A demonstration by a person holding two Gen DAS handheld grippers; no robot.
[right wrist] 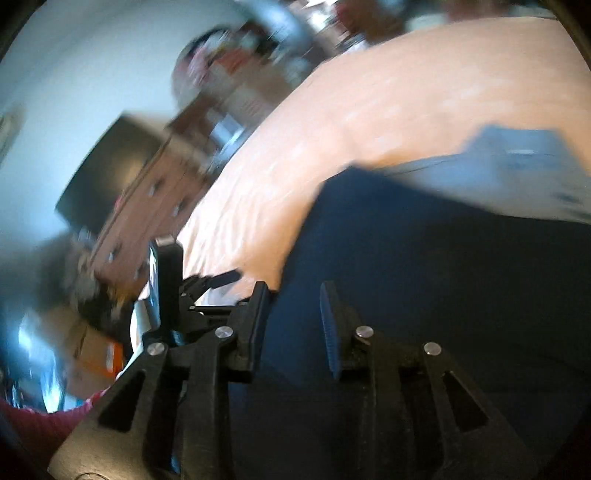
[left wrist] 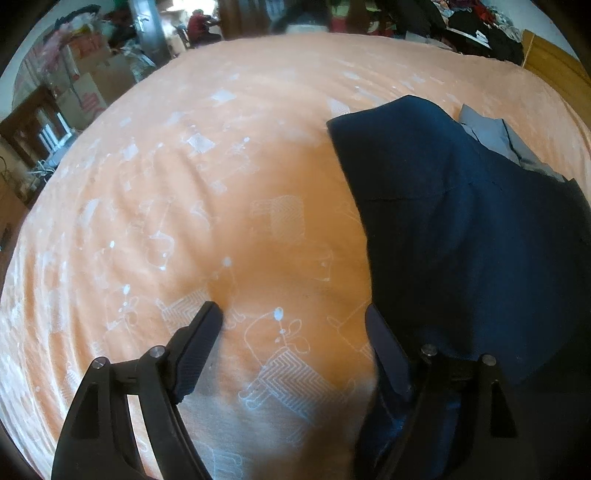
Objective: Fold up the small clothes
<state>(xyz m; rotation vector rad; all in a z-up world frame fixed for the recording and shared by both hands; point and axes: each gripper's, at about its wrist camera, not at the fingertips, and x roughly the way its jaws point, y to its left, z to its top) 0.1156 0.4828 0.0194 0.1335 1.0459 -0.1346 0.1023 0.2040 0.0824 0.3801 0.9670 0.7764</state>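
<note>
A navy blue garment (left wrist: pixel 461 229) lies spread on the orange bed sheet (left wrist: pixel 221 166), to the right in the left wrist view. My left gripper (left wrist: pixel 291 319) is open just above the sheet; its right finger (left wrist: pixel 384 347) sits at the garment's near left edge and its left finger over bare sheet. The right wrist view is motion-blurred. There my right gripper (right wrist: pixel 293 297) hovers over the navy garment (right wrist: pixel 443 295), jaws parted with nothing pinched between them. The left gripper's body (right wrist: pixel 168 280) shows at its left.
A folded grey garment (left wrist: pixel 506 136) (right wrist: pixel 517 173) lies past the navy one's far edge. The sheet has white animal prints. Cardboard boxes (left wrist: pixel 92 85), a wooden dresser (right wrist: pixel 147 206) and piled clothes (left wrist: pixel 480 29) ring the bed. A person in red (left wrist: pixel 197 24) sits far back.
</note>
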